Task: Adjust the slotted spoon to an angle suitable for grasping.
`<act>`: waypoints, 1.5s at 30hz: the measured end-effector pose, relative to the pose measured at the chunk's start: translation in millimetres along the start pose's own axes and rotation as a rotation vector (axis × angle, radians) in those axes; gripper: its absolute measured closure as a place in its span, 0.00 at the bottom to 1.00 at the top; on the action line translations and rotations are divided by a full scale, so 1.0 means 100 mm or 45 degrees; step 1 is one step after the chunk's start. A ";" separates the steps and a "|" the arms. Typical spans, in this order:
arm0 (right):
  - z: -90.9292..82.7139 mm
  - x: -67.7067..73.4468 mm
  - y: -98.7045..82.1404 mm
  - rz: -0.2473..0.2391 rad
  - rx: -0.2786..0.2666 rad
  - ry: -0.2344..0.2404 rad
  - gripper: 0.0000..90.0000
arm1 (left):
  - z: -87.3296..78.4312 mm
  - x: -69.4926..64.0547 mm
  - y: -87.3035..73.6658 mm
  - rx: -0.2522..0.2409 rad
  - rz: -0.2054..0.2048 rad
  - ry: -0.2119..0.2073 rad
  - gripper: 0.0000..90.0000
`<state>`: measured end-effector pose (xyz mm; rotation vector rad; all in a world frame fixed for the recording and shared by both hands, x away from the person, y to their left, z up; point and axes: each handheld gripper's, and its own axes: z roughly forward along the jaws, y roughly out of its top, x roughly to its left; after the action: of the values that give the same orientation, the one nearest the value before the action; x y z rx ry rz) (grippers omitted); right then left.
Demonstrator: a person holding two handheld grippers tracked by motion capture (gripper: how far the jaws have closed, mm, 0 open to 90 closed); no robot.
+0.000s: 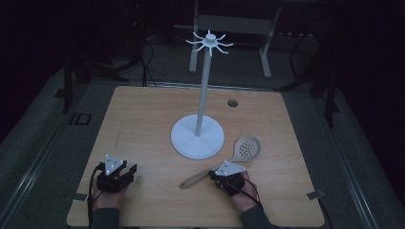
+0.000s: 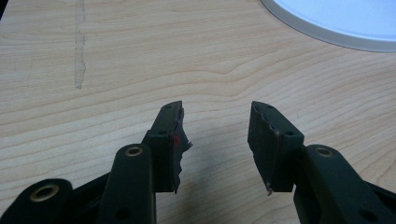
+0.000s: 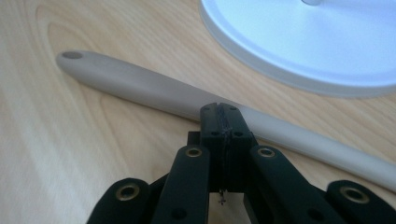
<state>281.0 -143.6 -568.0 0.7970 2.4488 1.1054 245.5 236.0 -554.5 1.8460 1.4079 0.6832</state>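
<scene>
A slotted spoon (image 1: 247, 148) with a pale wooden handle (image 1: 193, 180) lies on the table just right of a white hook stand (image 1: 197, 137). My right gripper (image 1: 213, 174) sits at the handle's middle. In the right gripper view its jaws are pressed together with nothing between them, and the right gripper (image 3: 219, 109) has its tips at the near side of the handle (image 3: 140, 86). I cannot tell whether they touch it. My left gripper (image 1: 129, 170) rests at the front left, and the left gripper (image 2: 215, 112) stands open over bare wood.
The stand's tall post carries a ring of hooks (image 1: 209, 42) on top, and its round base (image 3: 303, 42) lies close behind the handle. The wooden table (image 1: 143, 114) has a cable hole (image 1: 232, 102) at the back right. Tape marks (image 1: 314, 194) sit near the front corners.
</scene>
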 end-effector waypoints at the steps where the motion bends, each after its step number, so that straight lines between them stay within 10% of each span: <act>1: 0.03 0.00 0.02 0.004 -0.001 -0.003 0.99 | 0.00 0.00 0.00 -0.001 0.000 0.001 0.62; 15: 0.16 -0.02 0.24 0.001 -0.017 0.003 0.99 | -0.01 0.02 0.00 0.000 -0.010 0.003 0.62; 21: 0.06 -0.30 0.23 0.050 -0.004 -0.148 0.99 | -0.01 0.03 -0.01 -0.002 -0.014 0.001 0.62; 27: 0.09 -0.62 0.18 0.076 0.168 -0.343 0.99 | -0.01 0.03 -0.01 0.001 -0.015 0.001 0.63; 45: 0.02 -0.74 0.22 0.124 0.321 -0.262 1.00 | -0.01 0.02 -0.01 -0.001 -0.014 -0.010 0.63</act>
<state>347.7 -175.8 -547.6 1.0590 2.4227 0.7115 244.9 238.7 -554.5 1.8370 1.4121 0.6701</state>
